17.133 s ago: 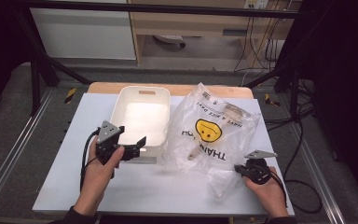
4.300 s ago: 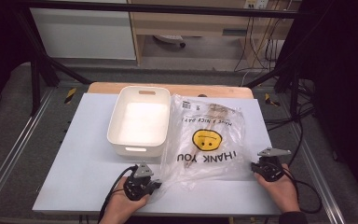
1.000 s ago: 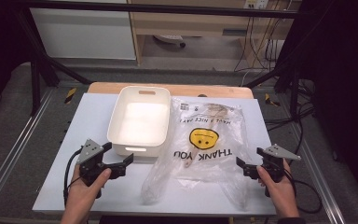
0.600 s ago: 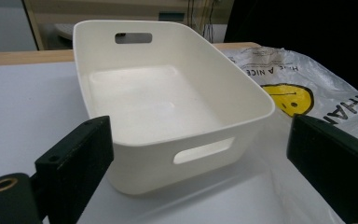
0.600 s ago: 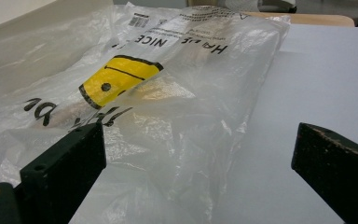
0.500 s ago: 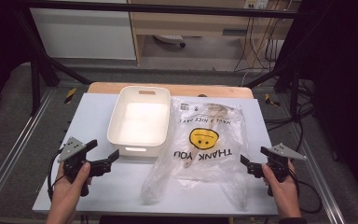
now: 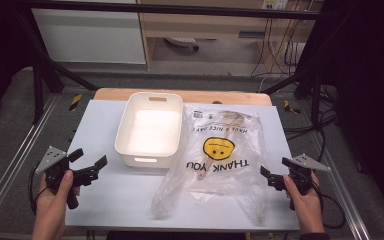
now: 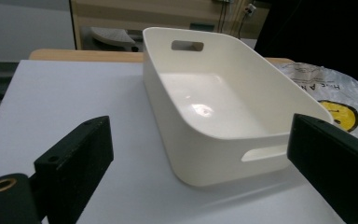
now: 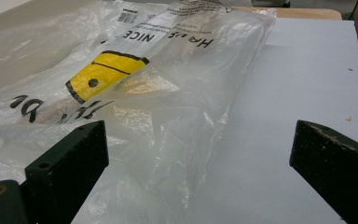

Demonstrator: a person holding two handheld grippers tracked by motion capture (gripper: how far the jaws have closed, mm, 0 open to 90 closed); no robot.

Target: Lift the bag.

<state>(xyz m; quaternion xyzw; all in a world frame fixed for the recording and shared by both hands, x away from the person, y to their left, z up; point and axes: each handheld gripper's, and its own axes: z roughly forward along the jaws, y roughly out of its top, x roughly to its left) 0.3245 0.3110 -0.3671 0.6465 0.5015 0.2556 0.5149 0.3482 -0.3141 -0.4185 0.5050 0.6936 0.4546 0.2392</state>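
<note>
A: What's on the pale table [image 7: 105, 200]?
B: A white bin [image 7: 150, 130], with a clear smiley plastic bag [image 7: 220, 155] flat against its right side.
A: The grippers?
B: Left gripper [image 7: 87, 167] left of the bin, right gripper [image 7: 272, 180] beyond the bag; both wide open, holding nothing.

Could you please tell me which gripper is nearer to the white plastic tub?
Left. The left gripper hovers open just off the white plastic tub's near left corner; the right gripper sits beyond the clear plastic bag.
</note>
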